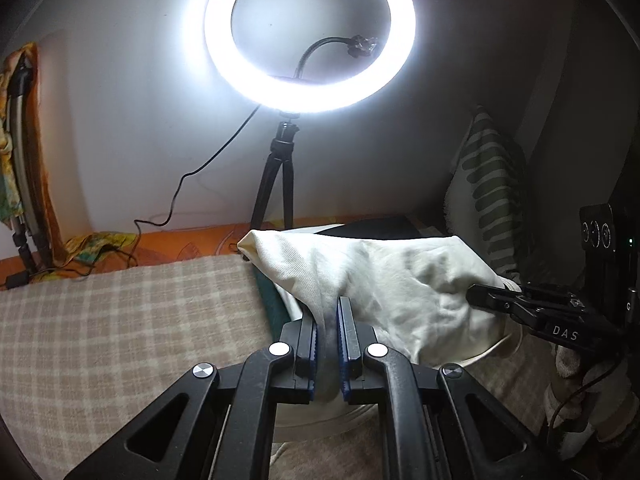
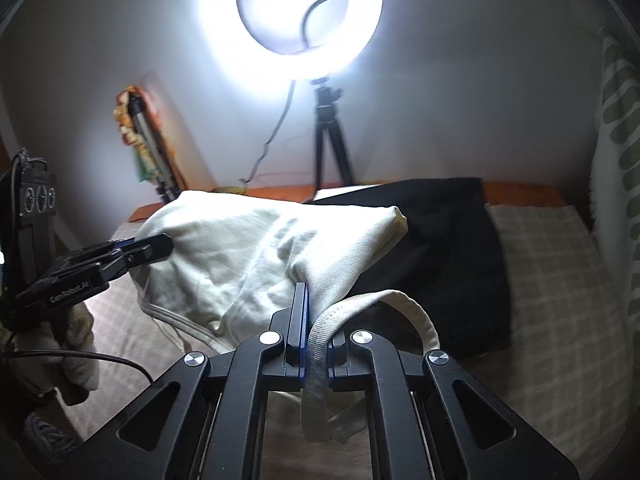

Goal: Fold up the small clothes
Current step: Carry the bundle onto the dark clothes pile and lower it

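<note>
A cream-white small garment (image 1: 400, 280) hangs lifted above the checked blanket, stretched between both grippers. My left gripper (image 1: 328, 308) is shut on a bunched fold of its fabric. My right gripper (image 2: 310, 300) is shut on the garment's edge, with its ribbed hem band (image 2: 320, 352) hanging down between the fingers. In the left wrist view the right gripper (image 1: 476, 294) clamps the garment's right side. In the right wrist view the left gripper (image 2: 164, 246) clamps the garment (image 2: 248, 248) on its left side.
A beige checked blanket (image 1: 120, 320) covers the bed. A black cloth (image 2: 440, 248) lies behind the garment. A lit ring light on a tripod (image 1: 308, 32) stands at the wall, cable trailing left. A striped pillow (image 1: 488, 192) leans at the right. A folded tripod (image 1: 20, 160) stands far left.
</note>
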A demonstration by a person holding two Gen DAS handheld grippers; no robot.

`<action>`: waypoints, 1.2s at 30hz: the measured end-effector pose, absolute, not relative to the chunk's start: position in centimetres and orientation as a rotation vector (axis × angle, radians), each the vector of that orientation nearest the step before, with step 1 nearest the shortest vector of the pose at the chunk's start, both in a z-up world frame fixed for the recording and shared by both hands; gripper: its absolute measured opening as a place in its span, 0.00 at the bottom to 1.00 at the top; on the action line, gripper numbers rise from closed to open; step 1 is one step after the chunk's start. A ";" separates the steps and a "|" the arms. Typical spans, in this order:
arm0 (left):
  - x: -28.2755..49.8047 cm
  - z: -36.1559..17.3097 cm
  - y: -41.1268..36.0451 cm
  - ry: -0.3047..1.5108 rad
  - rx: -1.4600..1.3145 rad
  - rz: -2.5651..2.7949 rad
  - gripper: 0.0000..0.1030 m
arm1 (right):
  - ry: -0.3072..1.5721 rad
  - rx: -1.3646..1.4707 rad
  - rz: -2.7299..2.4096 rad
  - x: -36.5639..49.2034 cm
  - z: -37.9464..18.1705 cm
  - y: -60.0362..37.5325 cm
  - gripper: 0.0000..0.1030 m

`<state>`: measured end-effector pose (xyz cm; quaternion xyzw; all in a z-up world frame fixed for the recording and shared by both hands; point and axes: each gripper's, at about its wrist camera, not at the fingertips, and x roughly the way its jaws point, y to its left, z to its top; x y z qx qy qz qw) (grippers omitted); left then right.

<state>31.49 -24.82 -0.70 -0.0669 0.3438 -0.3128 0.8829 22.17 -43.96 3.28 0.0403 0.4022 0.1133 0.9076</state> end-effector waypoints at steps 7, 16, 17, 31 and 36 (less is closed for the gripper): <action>34.3 -1.2 -29.9 0.667 -0.121 -0.642 0.05 | 0.793 0.028 0.148 25.3 3.5 -48.3 0.05; 36.5 -5.1 -33.3 0.724 -0.076 -0.590 0.05 | 0.805 0.017 0.084 29.4 0.5 -51.7 0.05; 36.6 -5.4 -33.7 0.732 -0.066 -0.584 0.05 | 0.812 0.025 0.082 29.5 0.1 -52.1 0.05; 35.5 -5.9 -34.9 0.753 0.034 -0.527 0.07 | 0.897 0.054 0.026 31.0 -2.3 -53.1 0.06; 35.1 -5.7 -34.9 0.752 0.054 -0.504 0.19 | 0.909 0.071 -0.013 30.9 -2.3 -53.4 0.10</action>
